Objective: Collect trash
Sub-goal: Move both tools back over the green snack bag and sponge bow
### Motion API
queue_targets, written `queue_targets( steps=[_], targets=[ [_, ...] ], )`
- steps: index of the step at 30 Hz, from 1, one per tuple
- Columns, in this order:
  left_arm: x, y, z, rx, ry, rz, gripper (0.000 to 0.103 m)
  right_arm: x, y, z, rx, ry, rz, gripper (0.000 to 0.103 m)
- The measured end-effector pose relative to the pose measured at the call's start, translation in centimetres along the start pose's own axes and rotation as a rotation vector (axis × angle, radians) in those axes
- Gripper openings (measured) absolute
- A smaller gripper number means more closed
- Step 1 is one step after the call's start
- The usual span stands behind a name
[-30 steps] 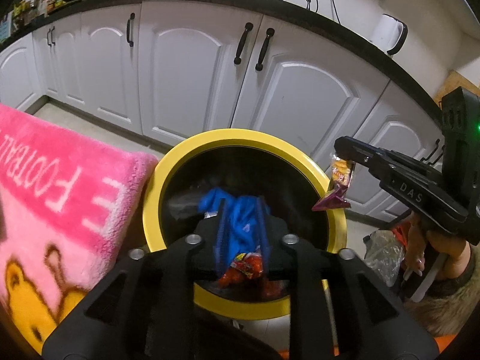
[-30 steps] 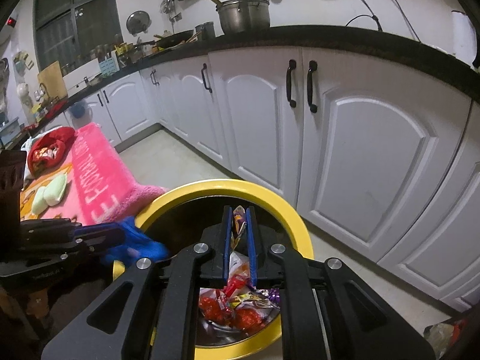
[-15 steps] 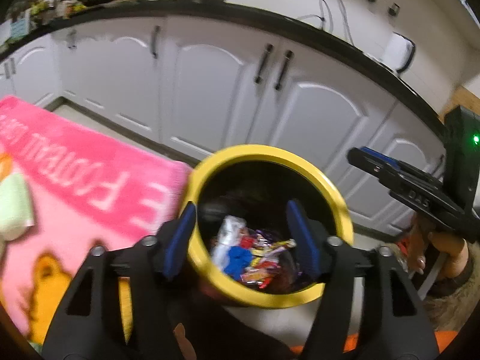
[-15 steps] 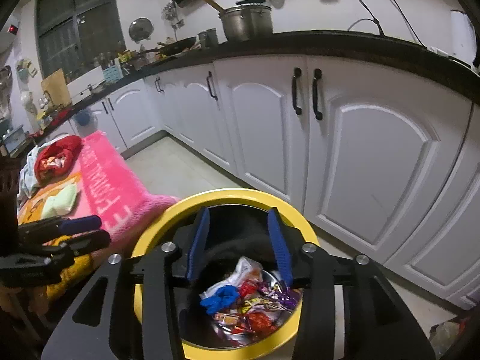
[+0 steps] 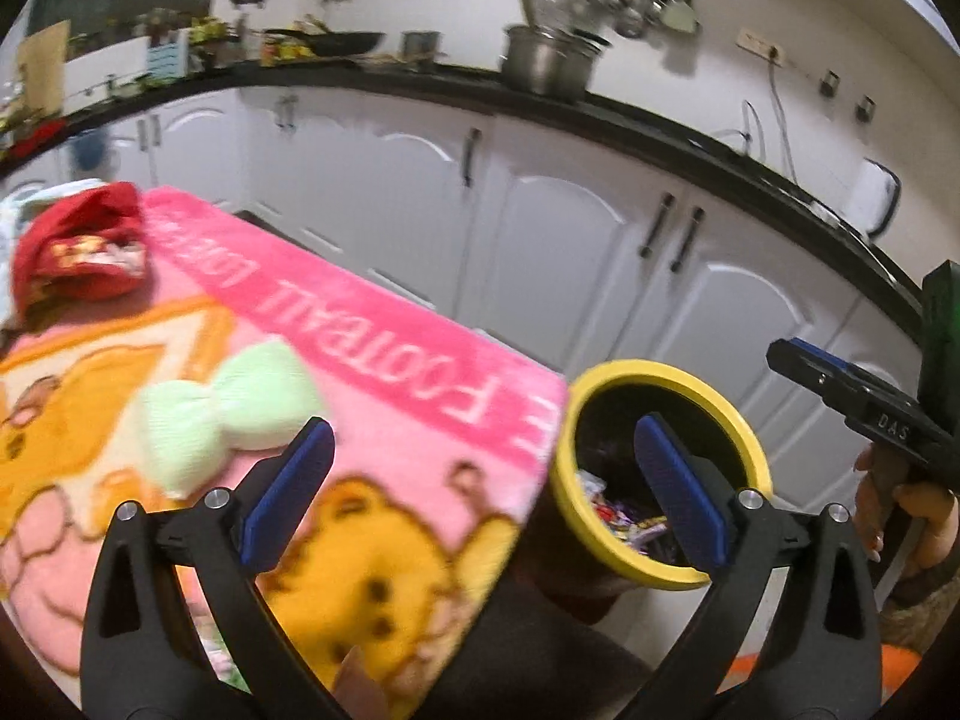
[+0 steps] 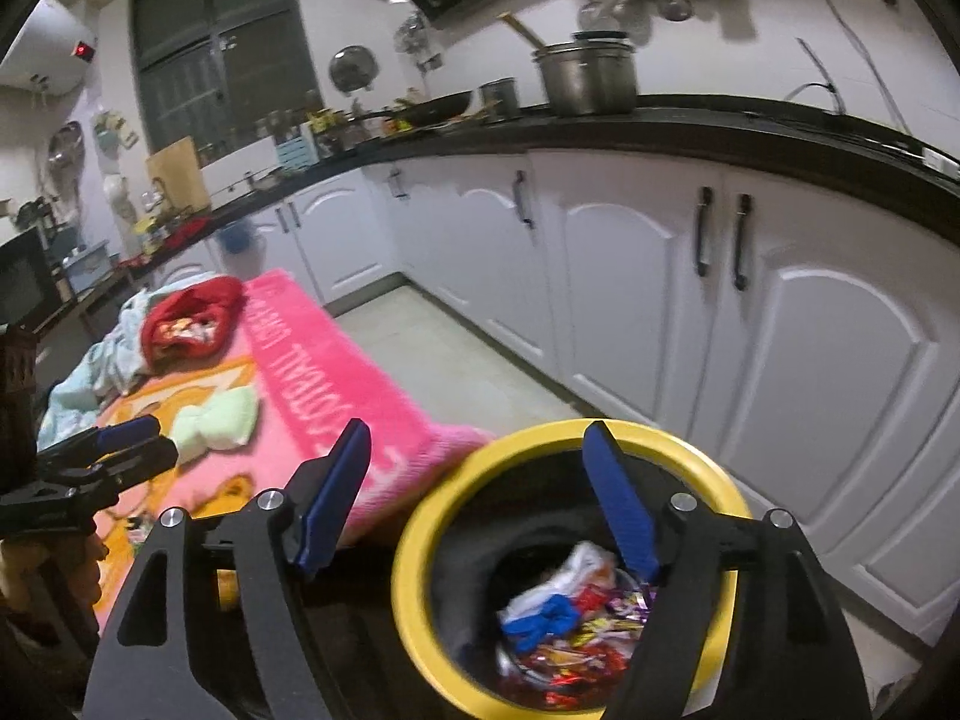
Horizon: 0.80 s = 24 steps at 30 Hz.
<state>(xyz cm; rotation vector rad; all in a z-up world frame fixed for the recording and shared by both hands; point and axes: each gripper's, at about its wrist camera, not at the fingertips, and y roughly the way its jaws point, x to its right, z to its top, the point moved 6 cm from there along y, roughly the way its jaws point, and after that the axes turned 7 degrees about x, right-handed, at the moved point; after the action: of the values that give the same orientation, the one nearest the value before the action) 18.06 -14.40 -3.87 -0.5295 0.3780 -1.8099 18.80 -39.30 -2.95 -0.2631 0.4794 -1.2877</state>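
Note:
A black bin with a yellow rim (image 5: 660, 372) (image 6: 420, 516) stands on the floor beside a pink blanket. Several bright snack wrappers (image 5: 618, 519) (image 6: 576, 642) lie at its bottom, a blue one (image 6: 540, 618) among them. My left gripper (image 5: 480, 426) hangs above the blanket's corner, left of the bin, jaws opening wide with nothing between them. My right gripper (image 6: 477, 429) is over the bin's near-left rim, jaws also opening and empty. Each shows in the other's view: the right gripper (image 5: 774, 354), the left gripper (image 6: 159, 441).
The pink blanket (image 5: 390, 372) with lettering and a bear carries a red cap (image 5: 78, 252) and a pale green folded cloth (image 5: 228, 408). A light blue cloth (image 6: 114, 348) lies behind the cap. White cabinets (image 5: 570, 252) under a black counter run close behind the bin.
Both grippers opened and let go of their wrappers, which now lie in the bin. Both rose and drew back; the left one swung left over the blanket.

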Motion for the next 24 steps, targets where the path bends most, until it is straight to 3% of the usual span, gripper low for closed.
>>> queue_targets(
  steps=[8, 24],
  targets=[
    [-4.7, -3.9, 0.1, 0.055, -0.048, 0.088, 0.092, -5.5, 1.2, 1.1, -0.012, -0.065, 0.077, 0.071],
    [-10.6, -8.3, -1.9, 0.075, -0.124, 0.182, 0.092, -13.1, 3.2, 2.6, -0.026, -0.161, 0.179, 0.074]
  ],
)
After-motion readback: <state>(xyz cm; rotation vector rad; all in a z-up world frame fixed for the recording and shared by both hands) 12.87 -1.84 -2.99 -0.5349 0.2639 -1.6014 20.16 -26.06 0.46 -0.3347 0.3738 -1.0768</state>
